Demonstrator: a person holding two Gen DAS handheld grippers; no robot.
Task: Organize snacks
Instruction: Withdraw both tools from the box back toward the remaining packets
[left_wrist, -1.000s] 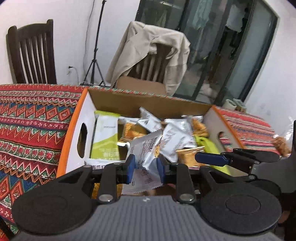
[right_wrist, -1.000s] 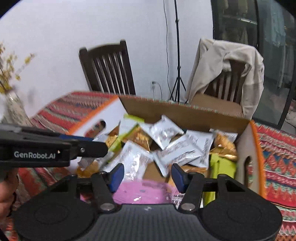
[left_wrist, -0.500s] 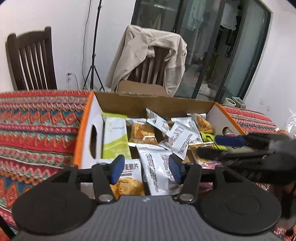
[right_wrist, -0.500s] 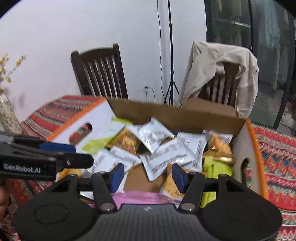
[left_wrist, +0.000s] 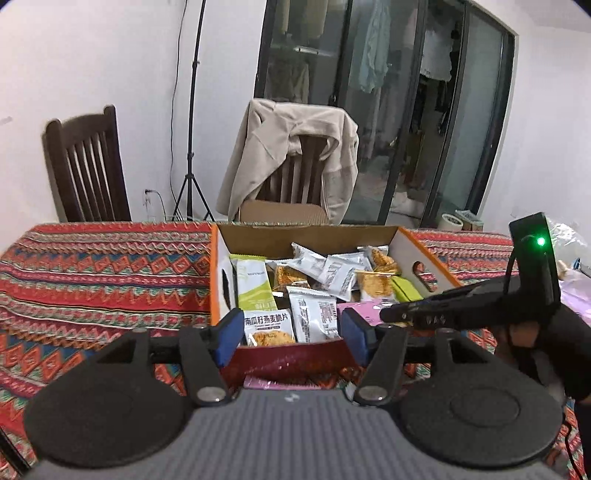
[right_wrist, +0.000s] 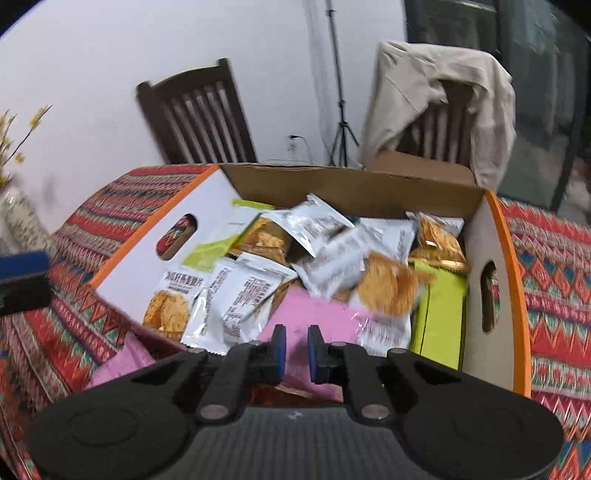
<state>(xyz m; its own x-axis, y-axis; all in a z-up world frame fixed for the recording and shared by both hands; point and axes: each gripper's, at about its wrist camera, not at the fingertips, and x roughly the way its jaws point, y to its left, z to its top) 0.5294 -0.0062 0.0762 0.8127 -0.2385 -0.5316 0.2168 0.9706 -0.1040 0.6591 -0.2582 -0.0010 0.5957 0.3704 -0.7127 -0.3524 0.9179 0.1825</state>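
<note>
A cardboard box (left_wrist: 216, 280) with orange-edged white walls (right_wrist: 221, 206) stands on the patterned tablecloth. It holds silver packets (left_wrist: 314, 314), a green packet (left_wrist: 255, 288) and cracker packs (right_wrist: 388, 288). My left gripper (left_wrist: 292, 336) hovers in front of the box's near wall. Its jaws are opening, and no pad touches anything. My right gripper (right_wrist: 294, 349) reaches into the front of the box, shut on the thin pink packet (right_wrist: 317, 314). In the left wrist view it comes in from the right (left_wrist: 388, 315), over that pink packet (left_wrist: 360, 308).
Two dark wooden chairs stand behind the table, one (left_wrist: 295, 173) draped with a beige jacket. A light-stand tripod (left_wrist: 190, 166) is between them. A vase with yellow flowers (right_wrist: 18, 221) is at the table's left, and a plastic bag (left_wrist: 569, 236) lies at the right.
My left gripper let go of a silver packet over the box, opened, and pulled back and up. My right gripper's jaws closed on the pink packet while the hand stayed in place.
</note>
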